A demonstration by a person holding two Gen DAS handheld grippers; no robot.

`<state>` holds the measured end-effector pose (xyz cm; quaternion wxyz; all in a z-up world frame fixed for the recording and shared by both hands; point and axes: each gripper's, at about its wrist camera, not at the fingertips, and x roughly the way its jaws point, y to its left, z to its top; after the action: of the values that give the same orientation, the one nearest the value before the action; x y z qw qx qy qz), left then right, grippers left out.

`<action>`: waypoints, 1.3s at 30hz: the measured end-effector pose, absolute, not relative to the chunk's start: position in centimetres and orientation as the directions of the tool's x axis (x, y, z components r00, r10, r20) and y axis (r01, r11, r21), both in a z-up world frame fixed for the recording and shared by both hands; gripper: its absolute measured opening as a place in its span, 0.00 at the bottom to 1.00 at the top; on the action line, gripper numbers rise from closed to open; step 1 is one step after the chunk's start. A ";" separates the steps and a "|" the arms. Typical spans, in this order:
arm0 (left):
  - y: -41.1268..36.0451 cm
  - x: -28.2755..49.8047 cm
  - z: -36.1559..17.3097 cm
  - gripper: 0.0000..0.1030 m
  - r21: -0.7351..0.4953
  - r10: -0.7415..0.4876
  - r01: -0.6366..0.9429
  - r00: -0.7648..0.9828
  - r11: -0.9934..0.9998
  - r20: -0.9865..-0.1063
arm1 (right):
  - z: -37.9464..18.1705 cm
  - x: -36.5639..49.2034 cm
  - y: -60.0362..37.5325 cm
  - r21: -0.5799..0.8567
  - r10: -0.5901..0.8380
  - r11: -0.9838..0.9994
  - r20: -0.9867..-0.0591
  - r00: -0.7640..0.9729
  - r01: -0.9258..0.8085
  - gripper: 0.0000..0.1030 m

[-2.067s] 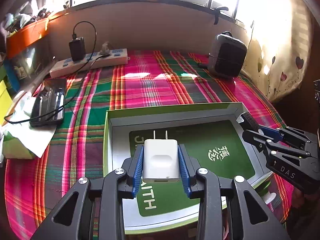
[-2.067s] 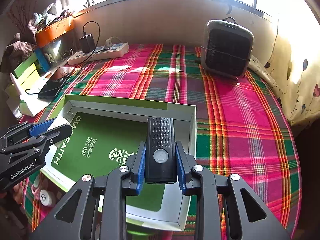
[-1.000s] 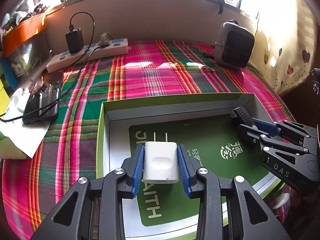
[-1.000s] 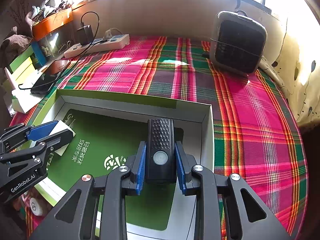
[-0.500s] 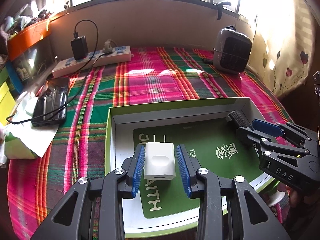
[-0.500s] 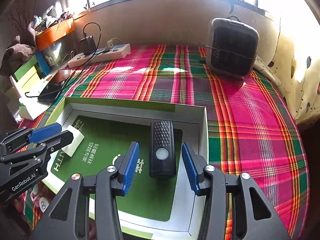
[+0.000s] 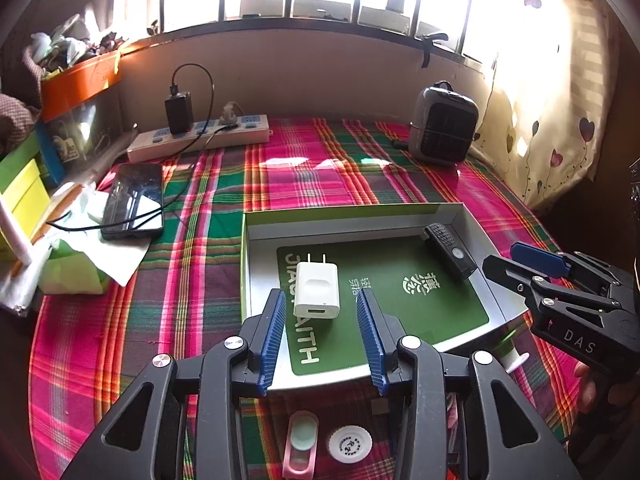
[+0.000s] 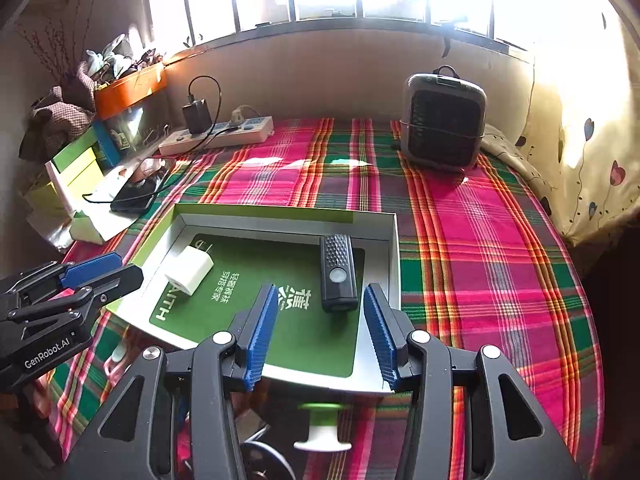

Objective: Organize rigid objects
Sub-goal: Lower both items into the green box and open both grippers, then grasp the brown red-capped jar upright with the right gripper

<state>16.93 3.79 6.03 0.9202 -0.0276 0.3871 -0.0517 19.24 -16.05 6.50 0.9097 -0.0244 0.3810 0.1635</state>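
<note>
Cloth: plaid, pink with green, red, yellow, white lines. Box: lime-green outer rim, white inner walls, dark green floor with white lettering. Charger: white. Small remote-like device: black, grey round button. Left gripper: black frame, blue ribbed pads. Right gripper: same black and blue. Power strip: white, blue sockets, black adapter. Heater: grey shell, black grille. Curtain: cream, dark heart print. Near bottom edge, pink item, possibly a clip.
</note>
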 end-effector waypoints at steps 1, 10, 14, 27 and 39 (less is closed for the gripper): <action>4.0 16.4 6.2 0.36 -0.092 -0.117 0.074 0.698 0.993 -0.707 | 6.7 18.6 -16.1 0.083 0.281 0.945 -0.697 0.660 -0.316 0.45; 6.4 10.9 6.6 0.39 -0.121 -0.113 0.041 0.717 0.992 -0.688 | 6.5 11.6 -15.1 0.103 0.344 0.920 -0.676 0.652 -0.378 0.45; 7.4 8.3 6.2 0.39 -0.134 -0.108 0.020 0.712 0.991 -0.693 | 5.6 8.4 -13.8 0.111 0.385 0.895 -0.683 0.620 -0.432 0.45; 9.2 2.6 4.5 0.39 -0.181 -0.136 0.009 0.698 0.983 -0.703 | 2.2 4.7 -10.3 0.086 0.377 0.872 -0.746 0.548 -0.482 0.47; 11.1 2.5 2.9 0.39 -0.240 -0.196 0.031 0.682 0.970 -0.704 | 1.1 4.6 -9.5 0.048 0.298 0.910 -0.764 0.572 -0.411 0.44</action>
<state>2.50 11.07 2.90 0.9112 -0.1048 0.3936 -0.0620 4.63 -9.53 1.14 0.8839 -0.0676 0.4170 0.2006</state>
